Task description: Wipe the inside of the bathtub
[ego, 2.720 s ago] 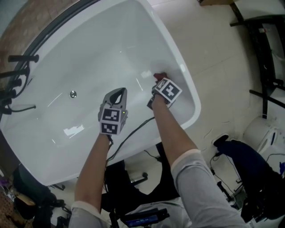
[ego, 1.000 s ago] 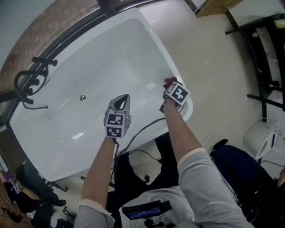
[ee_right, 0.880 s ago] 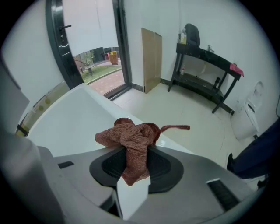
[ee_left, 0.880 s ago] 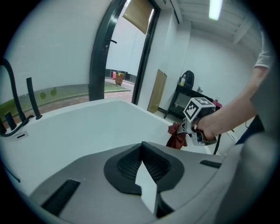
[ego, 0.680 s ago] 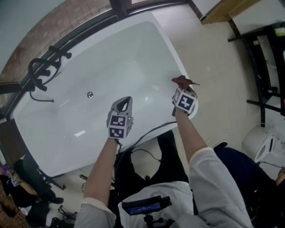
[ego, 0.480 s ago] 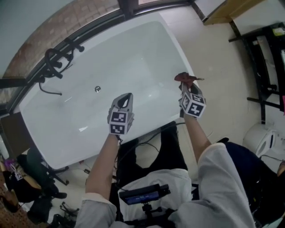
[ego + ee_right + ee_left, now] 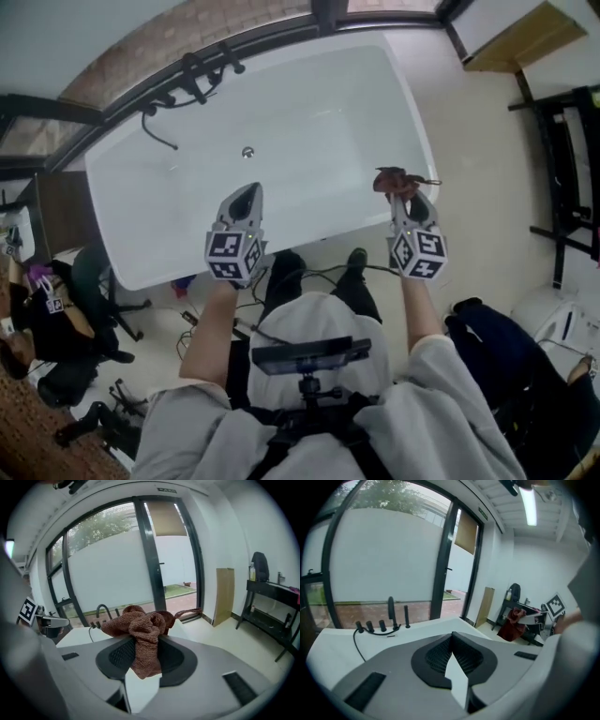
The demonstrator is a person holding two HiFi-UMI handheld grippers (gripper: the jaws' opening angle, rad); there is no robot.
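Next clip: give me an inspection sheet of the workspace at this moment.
Surface: white bathtub, inside looks bare; drain visible.
Job's things: reddish-brown cloth, bunched, held in the air near the tub's end.
Clutter: nothing seen in the tub.
Grippers: left gripper shut, empty; right gripper shut on the cloth.
Cables: black cable on the floor beside the tub.
Surroundings: black tap fittings, glazed wall, office chair, black rack.

Both arms extended forward, well apart, bare forearms. Jaws of left tool (image 7: 246, 194) closed together, nothing between. Jaws of right tool (image 7: 406, 195) clamped on bunched brown cloth (image 7: 392, 178).
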